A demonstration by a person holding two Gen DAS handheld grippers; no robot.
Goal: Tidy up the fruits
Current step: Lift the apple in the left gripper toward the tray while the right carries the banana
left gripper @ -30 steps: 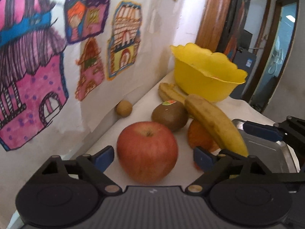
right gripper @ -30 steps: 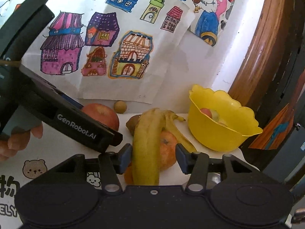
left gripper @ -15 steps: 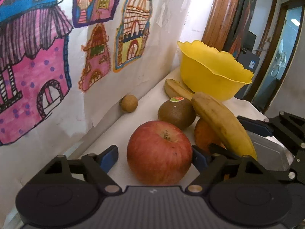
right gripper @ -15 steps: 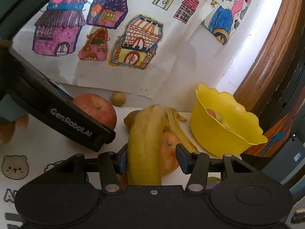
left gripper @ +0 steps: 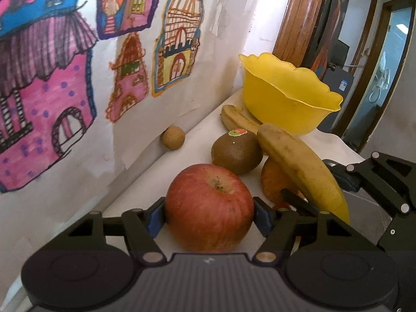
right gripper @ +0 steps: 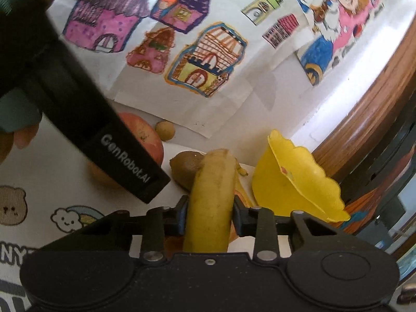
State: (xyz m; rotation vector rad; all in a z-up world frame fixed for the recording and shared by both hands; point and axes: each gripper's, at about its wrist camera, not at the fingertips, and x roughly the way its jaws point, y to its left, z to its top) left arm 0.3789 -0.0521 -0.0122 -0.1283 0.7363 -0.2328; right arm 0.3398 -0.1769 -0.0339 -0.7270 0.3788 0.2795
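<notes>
Now, in the left wrist view, the left hand-held gripper [left gripper: 209, 214] has closed its blue pads onto the red apple [left gripper: 209, 208] on the white surface [left gripper: 145, 179], where a second ago they stood apart. In the right wrist view, the right hand-held gripper [right gripper: 209, 214] has likewise clamped the banana [right gripper: 212, 202]; the yellow bowl [right gripper: 296, 184] beside it holds a reddish fruit.
</notes>
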